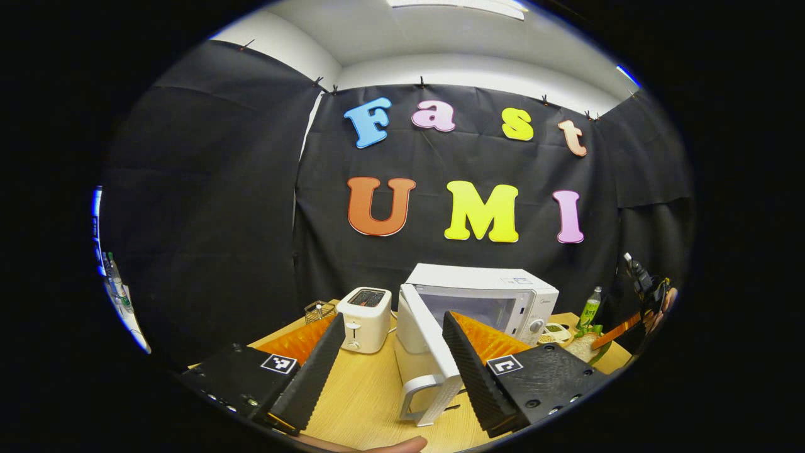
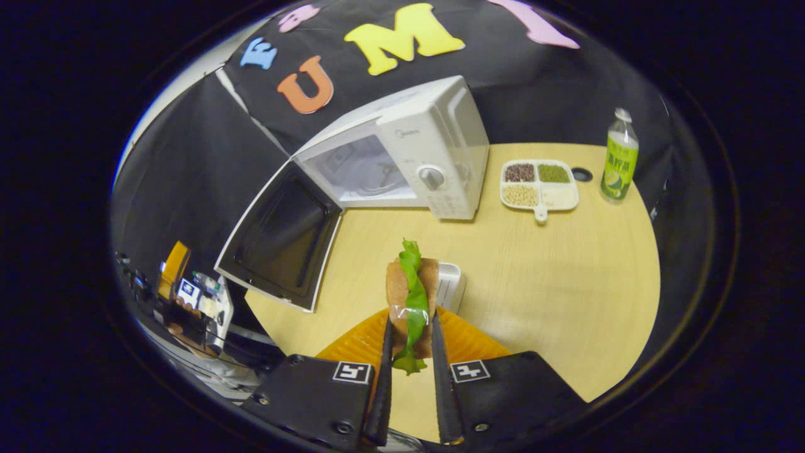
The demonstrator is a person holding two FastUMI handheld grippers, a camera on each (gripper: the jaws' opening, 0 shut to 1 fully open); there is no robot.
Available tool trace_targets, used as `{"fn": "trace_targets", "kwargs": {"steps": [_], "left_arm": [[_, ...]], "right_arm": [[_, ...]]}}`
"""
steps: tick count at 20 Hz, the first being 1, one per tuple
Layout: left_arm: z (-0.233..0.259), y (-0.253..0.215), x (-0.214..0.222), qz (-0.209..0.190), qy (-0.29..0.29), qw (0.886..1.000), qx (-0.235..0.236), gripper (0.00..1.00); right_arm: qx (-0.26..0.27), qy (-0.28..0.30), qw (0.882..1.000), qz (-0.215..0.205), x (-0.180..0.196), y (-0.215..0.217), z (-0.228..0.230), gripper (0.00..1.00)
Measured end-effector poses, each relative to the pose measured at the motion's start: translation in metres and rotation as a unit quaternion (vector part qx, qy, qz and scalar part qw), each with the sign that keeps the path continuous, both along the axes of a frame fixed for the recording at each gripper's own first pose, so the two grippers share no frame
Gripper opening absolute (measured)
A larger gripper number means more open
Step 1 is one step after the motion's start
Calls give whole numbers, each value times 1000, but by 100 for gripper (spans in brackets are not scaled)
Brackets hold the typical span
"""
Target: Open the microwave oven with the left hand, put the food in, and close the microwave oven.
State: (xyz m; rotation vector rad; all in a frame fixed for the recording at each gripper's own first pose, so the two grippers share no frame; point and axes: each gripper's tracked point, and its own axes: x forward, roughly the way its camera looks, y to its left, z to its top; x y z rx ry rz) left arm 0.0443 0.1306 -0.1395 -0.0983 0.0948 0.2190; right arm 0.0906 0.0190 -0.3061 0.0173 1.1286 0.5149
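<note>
The white microwave (image 1: pixel 497 296) stands at the back of the wooden table with its door (image 1: pixel 418 340) swung wide open. The door's edge and its handle (image 1: pixel 422 397) lie between the spread fingers of my left gripper (image 1: pixel 394 316), which is open and does not press on them. In the right gripper view the microwave (image 2: pixel 440 145) shows its bare cavity (image 2: pixel 361 170), with the door (image 2: pixel 283 239) hanging out to the left. My right gripper (image 2: pixel 410 321) is shut on a sandwich (image 2: pixel 412 292) of brown bread and green lettuce, held above the table in front of the oven.
A white toaster (image 1: pixel 365 318) and a small wire basket (image 1: pixel 317 309) stand left of the microwave. To its right are a sectioned tray of beans (image 2: pixel 539 184) and a green bottle (image 2: pixel 619 157). A small white box (image 2: pixel 451 286) lies under the sandwich. The table's front edge is close.
</note>
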Motion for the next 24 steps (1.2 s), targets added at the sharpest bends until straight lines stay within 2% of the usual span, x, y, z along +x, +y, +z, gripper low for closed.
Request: {"fn": "trace_targets", "kwargs": {"steps": [3, 6, 8, 13, 14, 15, 16, 17, 18, 19, 20, 24], "left_arm": [[-4, 4, -2, -6, -1, 1000, -3, 94], [-9, 6, -4, -15, 1, 1000, -3, 94], [-11, 7, -5, -20, 0, 1000, -3, 94], [-24, 3, -3, -38, 6, 999, -6, 94], [-25, 3, -1, -40, 7, 999, -6, 94], [-25, 2, 0, -41, 8, 999, -6, 94], [-26, 2, 3, -41, 11, 999, -9, 94], [-26, 0, 4, -43, 11, 999, -12, 94], [-26, -3, 5, -47, 9, 999, -14, 94], [-24, -4, 6, -50, 6, 999, -15, 94], [-23, -6, 7, -53, 4, 998, -16, 94], [-25, -12, 11, -63, -1, 998, -22, 94]], "right_arm": [[-64, -74, 994, 52, -9, 17, 16, 33], [-127, -150, 976, 90, -9, 35, 26, 33], [-152, -187, 964, 108, -7, 49, 28, 33], [-157, -231, 953, 118, 13, 97, 22, 33], [-159, -242, 950, 117, 21, 107, 19, 25], [-160, -252, 947, 116, 29, 117, 16, 24], [-160, -262, 944, 117, 35, 128, 11, 33], [-158, -269, 943, 120, 43, 139, 6, 33], [-155, -272, 942, 118, 50, 149, -1, 33], [-150, -272, 944, 114, 58, 158, -8, 27], [-145, -270, 945, 110, 63, 167, -14, 33], [-123, -282, 949, 66, 95, 194, -31, 33]]}}
